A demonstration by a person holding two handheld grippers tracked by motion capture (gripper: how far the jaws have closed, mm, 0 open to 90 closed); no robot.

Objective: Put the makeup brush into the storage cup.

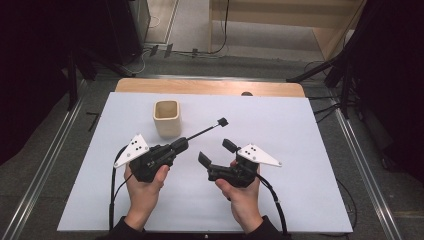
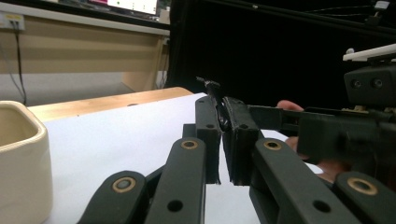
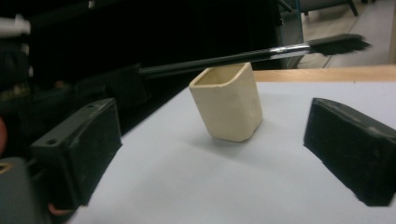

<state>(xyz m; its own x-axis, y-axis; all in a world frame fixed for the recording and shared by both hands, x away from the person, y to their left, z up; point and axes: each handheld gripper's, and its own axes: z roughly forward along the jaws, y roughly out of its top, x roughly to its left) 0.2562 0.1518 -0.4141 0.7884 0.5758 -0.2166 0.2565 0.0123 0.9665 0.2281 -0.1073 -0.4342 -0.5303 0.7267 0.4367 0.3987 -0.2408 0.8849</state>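
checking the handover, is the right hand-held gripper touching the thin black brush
Apart. The right gripper view shows the right hand-held gripper open on bare table, while the thin black brush passes well beyond, above the cream square cup.

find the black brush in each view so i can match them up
High view: the brush slants up-right at centre from the shut left gripper.
Left gripper view: centre, its handle pinched between the jaws.
Right gripper view: across the top, bristles right.
Shared landmark: the cream cup.

Glossy ceramic cup (image 1: 166, 118); matt plastic brush (image 1: 205, 130) handle.
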